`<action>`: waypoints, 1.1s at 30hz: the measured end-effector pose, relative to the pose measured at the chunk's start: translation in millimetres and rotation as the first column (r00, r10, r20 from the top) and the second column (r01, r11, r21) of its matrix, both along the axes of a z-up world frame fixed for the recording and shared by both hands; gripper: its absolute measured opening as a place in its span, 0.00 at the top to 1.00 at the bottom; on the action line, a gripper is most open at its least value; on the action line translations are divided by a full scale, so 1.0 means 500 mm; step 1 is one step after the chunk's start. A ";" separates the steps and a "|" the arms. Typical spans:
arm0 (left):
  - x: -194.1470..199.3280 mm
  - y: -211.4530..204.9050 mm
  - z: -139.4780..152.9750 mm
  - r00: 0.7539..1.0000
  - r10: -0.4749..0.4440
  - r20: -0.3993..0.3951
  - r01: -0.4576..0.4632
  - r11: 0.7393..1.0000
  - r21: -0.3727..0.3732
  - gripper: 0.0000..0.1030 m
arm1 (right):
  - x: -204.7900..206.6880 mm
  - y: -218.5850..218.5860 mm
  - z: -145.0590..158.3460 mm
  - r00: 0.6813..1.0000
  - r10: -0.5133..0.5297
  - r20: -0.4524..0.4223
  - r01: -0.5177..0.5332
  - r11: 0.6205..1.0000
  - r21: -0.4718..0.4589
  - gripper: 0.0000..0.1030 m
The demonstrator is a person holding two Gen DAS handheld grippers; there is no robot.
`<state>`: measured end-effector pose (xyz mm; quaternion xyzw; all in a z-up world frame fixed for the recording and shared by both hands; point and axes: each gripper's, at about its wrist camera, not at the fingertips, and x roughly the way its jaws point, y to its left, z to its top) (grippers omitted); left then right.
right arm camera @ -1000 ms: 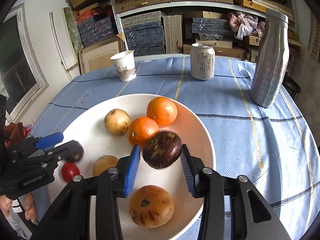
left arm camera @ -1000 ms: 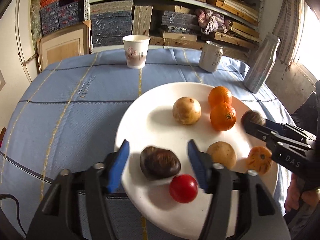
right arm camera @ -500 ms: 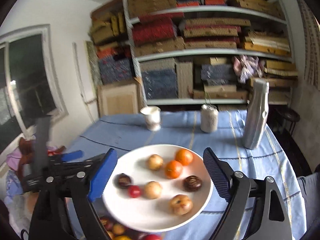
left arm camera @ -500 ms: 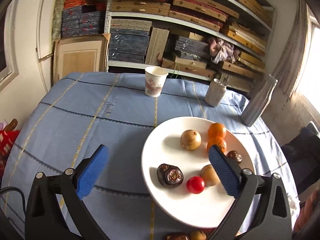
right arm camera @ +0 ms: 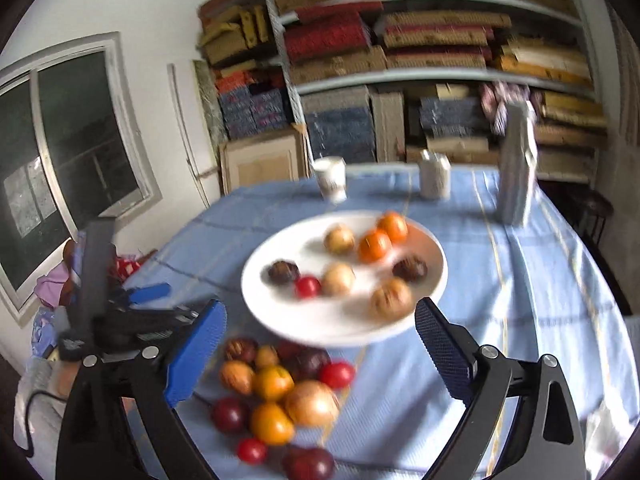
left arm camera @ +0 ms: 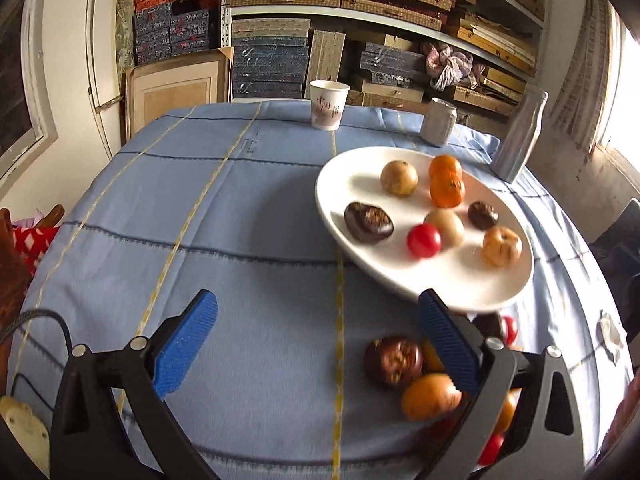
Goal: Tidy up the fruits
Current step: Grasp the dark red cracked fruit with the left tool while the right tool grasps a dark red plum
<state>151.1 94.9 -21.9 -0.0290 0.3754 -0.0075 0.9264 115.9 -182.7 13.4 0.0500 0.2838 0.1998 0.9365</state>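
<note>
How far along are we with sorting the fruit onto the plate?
Done: seven fruits sit on the white plate, among them two oranges and a red tomato. In hand: nothing; the left hand-held gripper is open and empty, and the right hand-held gripper is opening with no fruit between its jaws. Left: the pile of loose fruit on the tablecloth in front of the plate, roughly a dozen pieces.

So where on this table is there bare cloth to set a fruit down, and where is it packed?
Bare: the blue tablecloth left of the white plate, from the paper cup to the near edge. Crowded: the loose fruit pile in front of the plate, and the far edge with the can and bottle.
</note>
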 end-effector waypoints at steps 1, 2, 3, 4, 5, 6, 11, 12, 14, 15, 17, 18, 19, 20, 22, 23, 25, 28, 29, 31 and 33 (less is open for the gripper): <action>-0.006 -0.002 -0.002 1.000 -0.004 0.002 0.003 1.000 0.006 0.05 | -0.003 -0.006 -0.011 1.000 -0.005 -0.013 0.005 1.000 -0.001 0.07; -0.013 -0.006 -0.005 1.000 -0.012 0.002 0.012 1.000 0.016 0.05 | -0.005 -0.015 -0.020 1.000 -0.012 -0.028 0.012 1.000 0.002 0.07; -0.013 -0.010 -0.008 1.000 -0.018 -0.001 0.018 1.000 0.025 0.05 | -0.007 -0.024 -0.025 0.999 -0.015 -0.040 0.015 1.000 0.010 0.07; -0.015 -0.013 -0.012 1.000 -0.024 -0.007 0.024 0.999 0.036 0.05 | -0.008 -0.030 -0.030 0.999 -0.015 -0.048 0.016 1.000 0.017 0.07; -0.017 -0.016 -0.020 0.999 -0.030 -0.016 0.031 0.998 0.050 0.05 | -0.013 -0.039 -0.034 0.998 -0.015 -0.054 0.017 0.999 0.031 0.07; -0.020 -0.019 -0.026 0.999 -0.034 -0.024 0.035 0.998 0.060 0.05 | -0.017 -0.043 -0.037 0.998 -0.015 -0.056 0.017 0.999 0.037 0.07; -0.023 -0.028 -0.048 0.997 -0.049 -0.062 0.054 0.994 0.094 0.05 | -0.048 -0.043 -0.075 0.994 0.025 -0.104 -0.024 1.000 0.012 0.07; -0.023 -0.029 -0.054 0.996 -0.050 -0.069 0.057 0.993 0.100 0.05 | -0.055 -0.037 -0.083 0.993 0.036 -0.113 -0.037 0.999 -0.002 0.07; -0.020 -0.028 -0.059 0.996 -0.045 -0.076 0.053 0.993 0.105 0.05 | -0.071 -0.024 -0.097 0.991 0.062 -0.122 -0.067 0.997 -0.038 0.07; -0.018 -0.027 -0.060 0.996 -0.044 -0.079 0.052 0.993 0.104 0.05 | -0.078 -0.017 -0.102 0.990 0.073 -0.124 -0.080 0.995 -0.053 0.07; -0.016 -0.025 -0.064 0.995 -0.041 -0.087 0.049 0.994 0.099 0.05 | -0.092 -0.006 -0.112 0.988 0.090 -0.126 -0.100 0.992 -0.082 0.07; -0.015 -0.025 -0.067 0.995 -0.039 -0.091 0.048 0.994 0.102 0.05 | -0.096 -0.002 -0.114 0.988 0.094 -0.126 -0.105 0.990 -0.089 0.07; -0.014 -0.026 -0.068 0.995 -0.038 -0.094 0.048 0.993 0.105 0.05 | -0.099 0.000 -0.116 0.987 0.097 -0.125 -0.109 0.989 -0.096 0.07; -0.012 -0.026 -0.070 0.995 -0.038 -0.096 0.048 0.993 0.109 0.05 | -0.100 0.002 -0.116 0.987 0.099 -0.124 -0.112 0.989 -0.099 0.07; -0.008 -0.028 -0.072 0.995 -0.041 -0.096 0.052 0.992 0.115 0.05 | -0.099 0.005 -0.116 0.987 0.096 -0.126 -0.110 0.988 -0.106 0.07; -0.006 -0.030 -0.071 0.995 -0.046 -0.091 0.056 0.992 0.114 0.05 | -0.099 0.004 -0.117 0.987 0.095 -0.129 -0.109 0.988 -0.107 0.07; -0.003 -0.035 -0.070 0.994 -0.060 -0.086 0.070 0.992 0.108 0.05 | -0.098 0.005 -0.119 0.986 0.094 -0.136 -0.109 0.988 -0.109 0.07; 0.009 -0.042 -0.073 0.992 -0.086 -0.094 0.095 0.990 0.100 0.04 | -0.099 0.008 -0.120 0.986 0.094 -0.136 -0.111 0.987 -0.118 0.07; 0.012 -0.042 -0.073 0.992 -0.088 -0.095 0.097 0.991 0.093 0.04 | -0.100 0.008 -0.120 0.986 0.094 -0.135 -0.111 0.987 -0.120 0.07; 0.019 -0.038 -0.076 0.989 -0.099 -0.111 0.106 0.993 0.057 0.04 | -0.100 0.008 -0.121 0.986 0.094 -0.137 -0.111 0.986 -0.122 0.07; 0.027 -0.035 -0.080 0.986 -0.109 -0.128 0.112 0.994 0.018 0.04 | -0.100 0.009 -0.122 0.986 0.093 -0.141 -0.111 0.986 -0.123 0.07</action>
